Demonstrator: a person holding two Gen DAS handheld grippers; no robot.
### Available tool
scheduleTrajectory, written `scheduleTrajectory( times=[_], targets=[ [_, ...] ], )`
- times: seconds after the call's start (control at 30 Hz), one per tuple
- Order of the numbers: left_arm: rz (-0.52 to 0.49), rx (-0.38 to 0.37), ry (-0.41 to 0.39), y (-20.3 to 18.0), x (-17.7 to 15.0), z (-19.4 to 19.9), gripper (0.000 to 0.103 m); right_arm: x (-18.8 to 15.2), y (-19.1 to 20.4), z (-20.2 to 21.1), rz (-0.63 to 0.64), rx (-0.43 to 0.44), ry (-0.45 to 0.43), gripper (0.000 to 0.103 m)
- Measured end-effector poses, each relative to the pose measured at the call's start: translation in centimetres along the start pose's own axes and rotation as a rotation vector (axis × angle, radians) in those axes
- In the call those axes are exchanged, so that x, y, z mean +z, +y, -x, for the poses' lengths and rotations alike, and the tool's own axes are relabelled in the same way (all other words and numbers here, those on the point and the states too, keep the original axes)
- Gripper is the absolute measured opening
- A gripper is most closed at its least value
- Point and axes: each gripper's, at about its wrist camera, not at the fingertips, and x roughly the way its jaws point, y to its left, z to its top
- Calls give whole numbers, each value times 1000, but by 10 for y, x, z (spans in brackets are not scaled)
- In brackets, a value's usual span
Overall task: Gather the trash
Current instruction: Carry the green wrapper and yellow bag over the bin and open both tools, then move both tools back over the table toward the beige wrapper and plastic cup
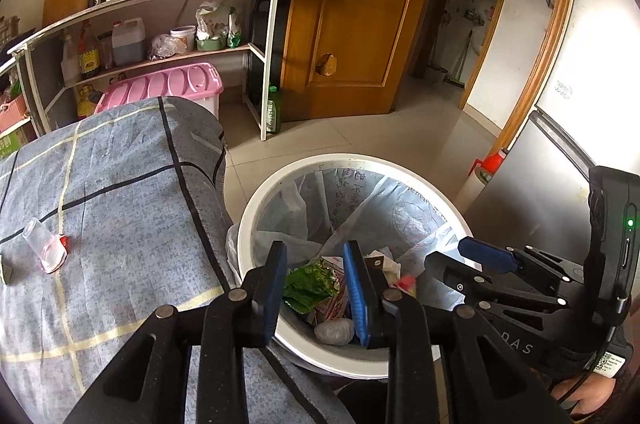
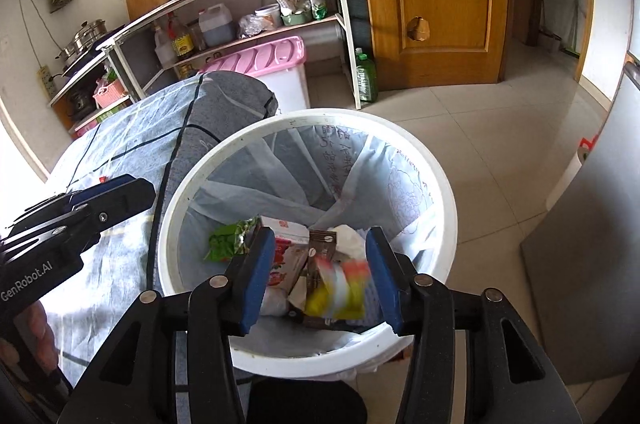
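One round white plastic bin [image 1: 256,208], lined with a thin bag, sits right of the cloth-covered table [image 1: 120,184]; the left gripper [image 1: 316,288] gapes narrowly above a crumpled green wrapper [image 1: 306,286]. In the right view, the right gripper [image 2: 320,276] spreads wider, a blurred yellow-orange packet [image 2: 340,288] loose between its two blue pads.

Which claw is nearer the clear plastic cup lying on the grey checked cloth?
Left. The left claw hangs over the white bin's rim beside the cloth holding the cup; the right claw sits beyond it.

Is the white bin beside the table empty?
No: in the right wrist view the white bin already holds trash, among it a green wrapper and a brown packet on its liner.
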Motion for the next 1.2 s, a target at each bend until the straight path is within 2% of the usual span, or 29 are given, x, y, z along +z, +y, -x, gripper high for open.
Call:
scheduleTrajectory(
  times=[0.37, 0.57, 0.67, 1.2],
  targets=[
    [25, 44, -37, 20, -5, 25, 42, 3, 25, 6, 22, 23, -17, 49],
    [67, 78, -69, 42, -9, 47, 44, 6, 50, 8, 46, 74, -37, 49],
    [96, 108, -83, 59, -14, 58, 48, 6, 68, 8, 71, 97, -46, 49],
    [296, 311, -121, 181, -45, 116, 48, 12, 177, -17, 218, 255, -23, 49]
  ],
)
